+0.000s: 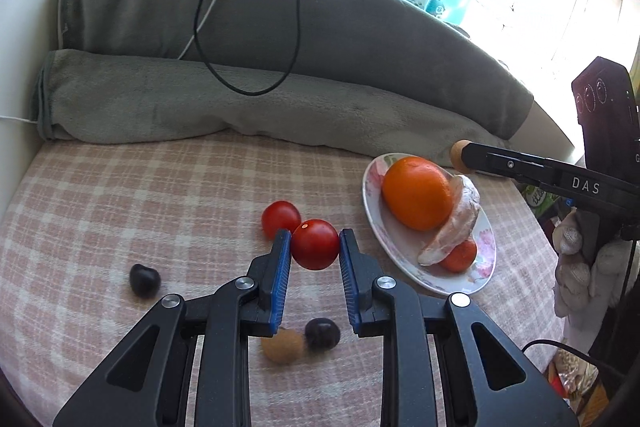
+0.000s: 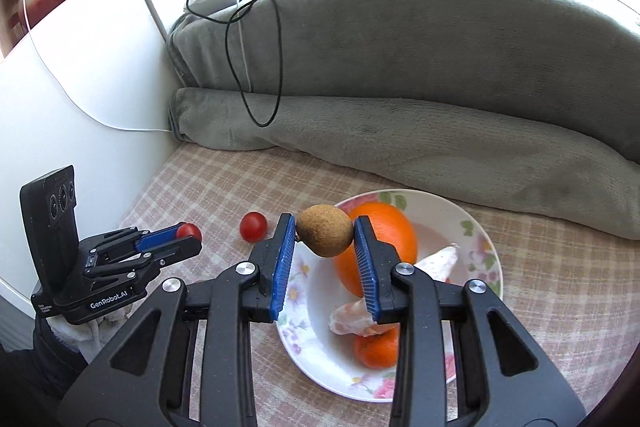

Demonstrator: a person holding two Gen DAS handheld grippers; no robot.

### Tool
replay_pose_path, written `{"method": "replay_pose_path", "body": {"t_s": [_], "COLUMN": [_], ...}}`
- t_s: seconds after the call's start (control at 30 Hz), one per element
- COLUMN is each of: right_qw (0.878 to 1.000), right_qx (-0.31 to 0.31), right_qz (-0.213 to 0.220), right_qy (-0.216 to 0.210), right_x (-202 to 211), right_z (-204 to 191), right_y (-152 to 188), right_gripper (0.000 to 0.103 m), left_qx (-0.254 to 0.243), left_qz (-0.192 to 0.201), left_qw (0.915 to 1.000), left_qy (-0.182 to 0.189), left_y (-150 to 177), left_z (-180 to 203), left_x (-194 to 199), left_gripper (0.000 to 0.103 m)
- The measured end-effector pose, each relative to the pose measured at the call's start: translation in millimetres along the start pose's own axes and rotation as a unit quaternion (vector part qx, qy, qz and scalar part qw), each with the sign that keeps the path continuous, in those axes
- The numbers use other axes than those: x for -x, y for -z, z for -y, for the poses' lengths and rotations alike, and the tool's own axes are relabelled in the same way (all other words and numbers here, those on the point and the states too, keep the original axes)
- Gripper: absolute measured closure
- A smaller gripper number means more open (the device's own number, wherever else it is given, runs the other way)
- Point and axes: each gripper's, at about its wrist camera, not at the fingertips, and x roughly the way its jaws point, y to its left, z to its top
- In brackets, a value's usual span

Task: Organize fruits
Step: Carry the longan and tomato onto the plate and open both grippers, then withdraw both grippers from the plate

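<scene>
My left gripper (image 1: pixel 315 241) is shut on a red tomato (image 1: pixel 315 245), held just above the checked cloth. A second tomato (image 1: pixel 281 219) lies behind it. Two dark plums (image 1: pixel 145 280) (image 1: pixel 322 333) and a brown round fruit (image 1: pixel 282 346) lie on the cloth nearby. My right gripper (image 2: pixel 325 233) is shut on a brown kiwi-like fruit (image 2: pixel 325 235), held over the flowered plate (image 2: pixel 486 239). The plate holds a large orange (image 2: pixel 384 247), a small mandarin (image 2: pixel 377 349) and peeled citrus segments (image 2: pixel 352 319). The left gripper shows in the right wrist view (image 2: pixel 188 231).
A grey rolled blanket (image 1: pixel 240 107) runs along the back of the cloth. A black cable (image 1: pixel 248 27) hangs over it. A white wall (image 2: pixel 80 87) is on the left. The plate (image 1: pixel 486 247) sits at the cloth's right side.
</scene>
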Motion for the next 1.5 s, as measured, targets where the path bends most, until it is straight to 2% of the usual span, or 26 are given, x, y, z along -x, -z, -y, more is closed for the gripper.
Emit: {"method": "replay_pose_path", "body": {"t_s": [0.4, 0.93, 0.97, 1.0, 1.07, 1.1, 1.23, 1.3, 1.33, 1.43, 1.5], "right_qw": [0.999, 0.999, 0.999, 0.999, 0.999, 0.999, 0.999, 0.998, 0.998, 0.998, 0.998], "right_qx": [-0.021, -0.039, -0.04, -0.041, -0.041, -0.04, -0.041, -0.042, -0.042, -0.043, -0.043], "right_qz": [-0.001, -0.012, -0.012, -0.012, -0.009, -0.005, -0.001, 0.003, 0.006, 0.009, 0.007], "right_qy": [0.028, 0.033, 0.032, 0.032, 0.033, 0.034, 0.036, 0.038, 0.039, 0.036, 0.038], "right_x": [1, -6, -6, -5, -4, -3, 1, 3, 4, 6, 6], "right_z": [33, 54, 54, 54, 55, 54, 53, 53, 53, 52, 51], "right_y": [-1, -1, -1, -1, -2, -2, -2, -2, -2, -2, -3], "right_gripper": [0.071, 0.071, 0.071, 0.07, 0.056, 0.048, 0.043, 0.032, 0.026, 0.022, 0.017], "left_qx": [-0.031, -0.047, -0.047, -0.047, -0.046, -0.046, -0.048, -0.05, -0.052, -0.056, -0.058], "left_qz": [-0.017, -0.027, -0.027, -0.025, -0.024, -0.024, -0.025, -0.024, -0.023, -0.019, -0.015], "left_qw": [0.9987, 0.9969, 0.9969, 0.9969, 0.9968, 0.9968, 0.9968, 0.9969, 0.997, 0.9972, 0.9973], "left_qy": [0.036, 0.057, 0.058, 0.059, 0.061, 0.061, 0.058, 0.055, 0.054, 0.047, 0.043], "left_y": [-1, -4, -4, -4, -4, -4, -3, -2, -2, -1, -1], "left_z": [46, 75, 75, 76, 77, 77, 78, 78, 79, 81, 81], "left_x": [-20, -35, -35, -34, -35, -35, -34, -34, -34, -31, -29], "left_gripper": [0.08, 0.08, 0.078, 0.07, 0.06, 0.059, 0.058, 0.047, 0.045, 0.032, 0.03]}}
